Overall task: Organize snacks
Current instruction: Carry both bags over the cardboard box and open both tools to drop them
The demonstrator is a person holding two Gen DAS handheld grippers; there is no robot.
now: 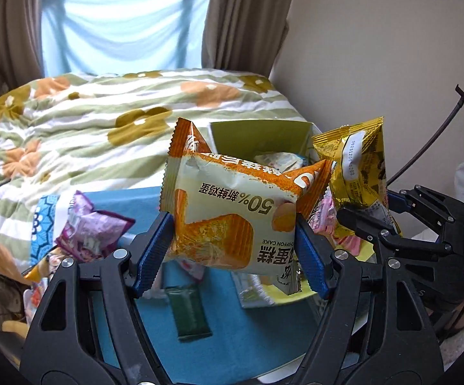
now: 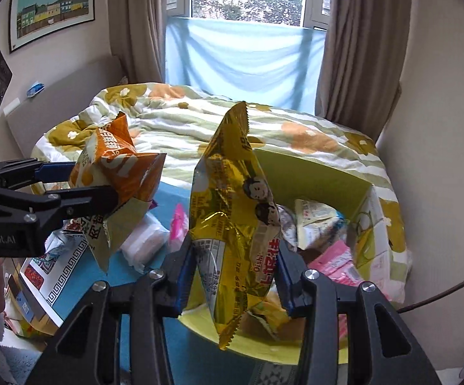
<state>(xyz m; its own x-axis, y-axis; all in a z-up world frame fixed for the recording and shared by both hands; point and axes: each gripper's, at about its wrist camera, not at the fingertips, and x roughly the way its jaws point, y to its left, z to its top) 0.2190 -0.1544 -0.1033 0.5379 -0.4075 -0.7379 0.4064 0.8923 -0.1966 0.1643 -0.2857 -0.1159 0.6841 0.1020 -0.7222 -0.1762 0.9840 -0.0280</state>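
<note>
My left gripper [image 1: 233, 237] is shut on an orange and cream chiffon cake packet [image 1: 232, 205], held in the air above the blue cloth. It also shows in the right wrist view [image 2: 119, 176] at the left. My right gripper [image 2: 235, 276] is shut on a gold snack bag [image 2: 232, 218], held upright over the green box [image 2: 312, 173]. The gold bag shows in the left wrist view [image 1: 358, 173] at the right. The box holds several packets, pink and white ones among them.
A purple packet [image 1: 90, 227] and a dark green bar [image 1: 190, 314] lie on the blue cloth [image 1: 129, 205]. More packets lie at the left [image 2: 148, 240]. A bed with a flowered quilt [image 1: 103, 122] stands behind. A wall is at the right.
</note>
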